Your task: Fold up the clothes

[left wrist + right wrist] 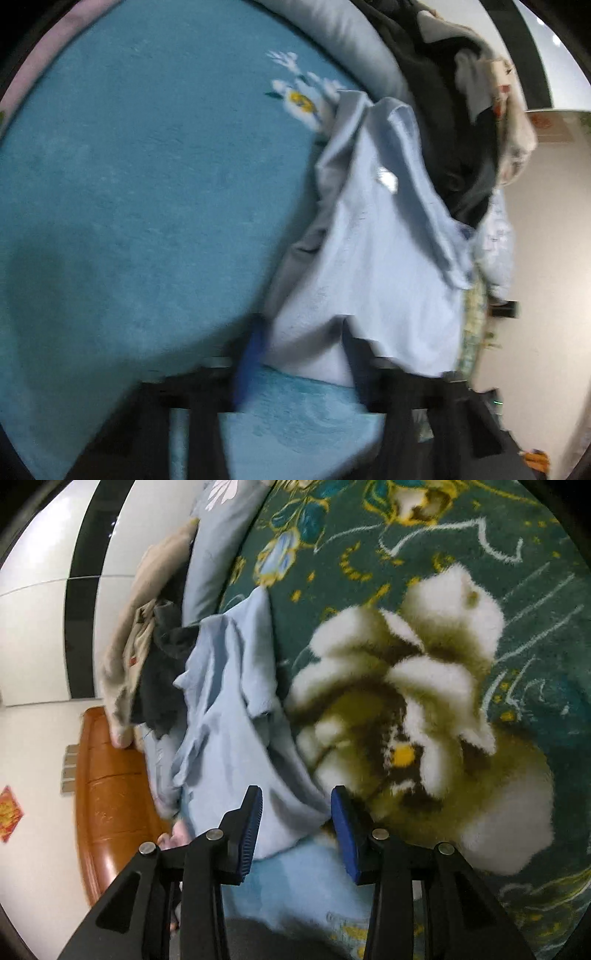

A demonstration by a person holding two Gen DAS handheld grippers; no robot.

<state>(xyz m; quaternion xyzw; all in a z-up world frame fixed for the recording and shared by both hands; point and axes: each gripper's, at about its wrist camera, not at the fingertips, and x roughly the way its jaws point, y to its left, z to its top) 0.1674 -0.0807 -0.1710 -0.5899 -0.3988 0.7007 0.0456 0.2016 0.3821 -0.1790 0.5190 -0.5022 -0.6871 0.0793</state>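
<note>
A light blue garment lies crumpled on a teal blanket, its lower edge reaching down between the fingers of my left gripper. That view is blurred, but the blue pad and the other finger stand apart, so the gripper reads as open around the hem. In the right wrist view the same garment runs down to my right gripper. It is open, with cloth lying between and under the pads, which do not press on it.
A heap of dark and beige clothes lies beyond the garment, next to a grey pillow. A green blanket with big white flowers covers the right. A wooden bed frame and white wall border the left.
</note>
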